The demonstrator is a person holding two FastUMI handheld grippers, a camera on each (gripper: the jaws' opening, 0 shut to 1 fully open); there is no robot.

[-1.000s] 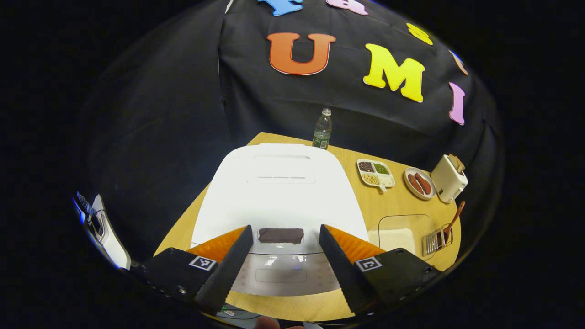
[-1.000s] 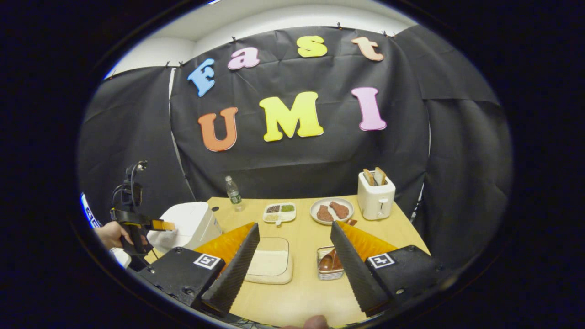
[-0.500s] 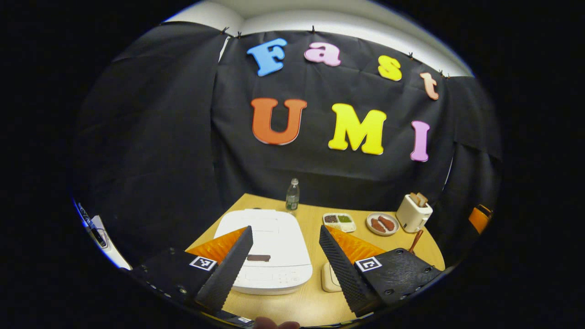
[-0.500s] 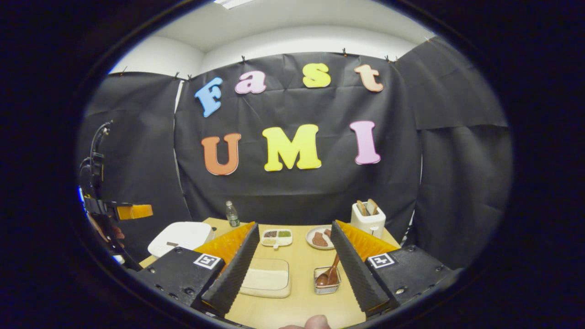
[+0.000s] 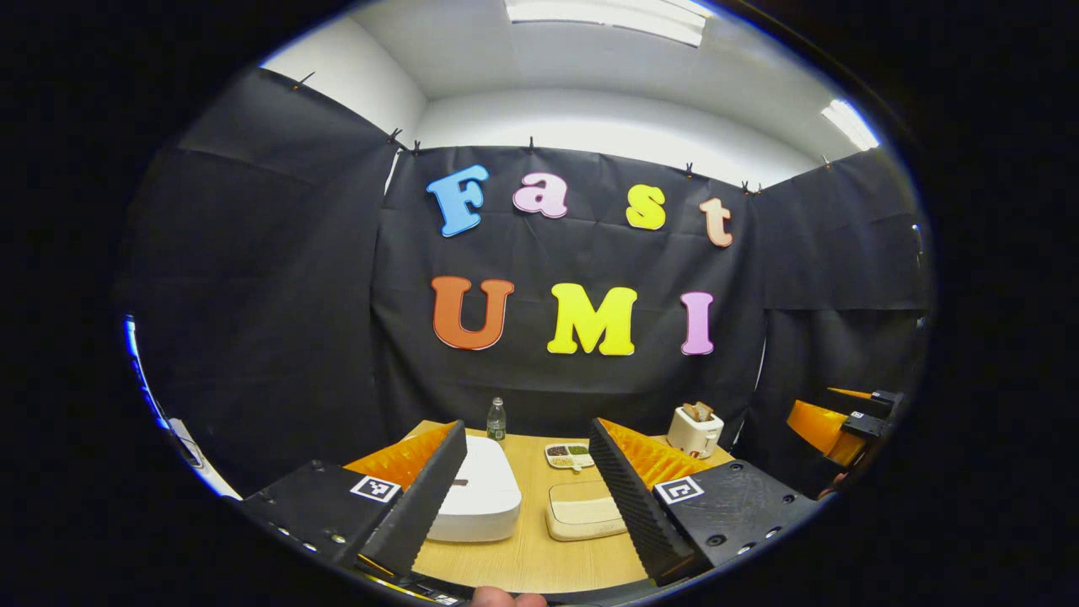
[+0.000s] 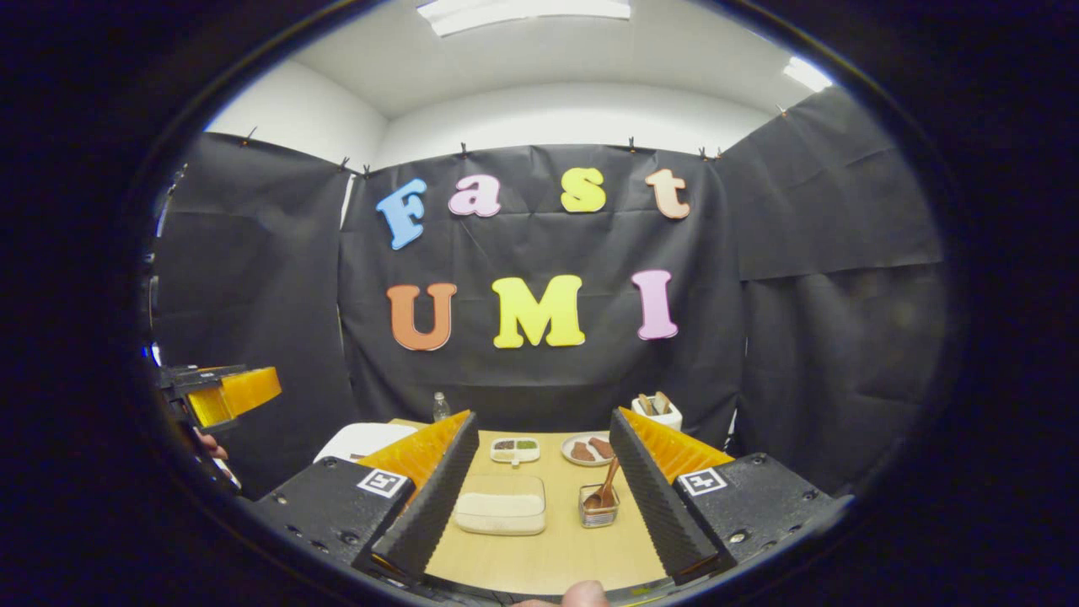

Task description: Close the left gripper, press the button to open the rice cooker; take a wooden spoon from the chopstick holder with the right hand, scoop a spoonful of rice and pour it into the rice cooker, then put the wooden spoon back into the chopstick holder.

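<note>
The white rice cooker (image 5: 482, 491) stands with its lid down at the table's left; my left finger partly covers it. Its top also peeks out in the right gripper view (image 6: 361, 438). My left gripper (image 5: 527, 427) is open and empty, held back from the table's near edge. A wooden spoon (image 6: 606, 489) leans in the small wire chopstick holder (image 6: 598, 511). The tub of rice (image 6: 501, 512) lies left of the holder, and also beside the cooker (image 5: 582, 511). My right gripper (image 6: 544, 416) is open and empty, well short of the spoon. Each gripper shows at the other view's edge (image 5: 830, 421) (image 6: 221, 394).
Along the wooden table's (image 6: 556, 552) far side stand a water bottle (image 5: 496, 419), a divided dish of beans (image 6: 515, 449), a plate of sausages (image 6: 588, 448) and a toaster (image 6: 656, 410). A hand (image 6: 211, 447) holds the left gripper.
Both grippers have drawn back and tilted up from the table, so the cooker, the tub and the holder look smaller and farther. Both stay open. The cooker lid has not moved.
</note>
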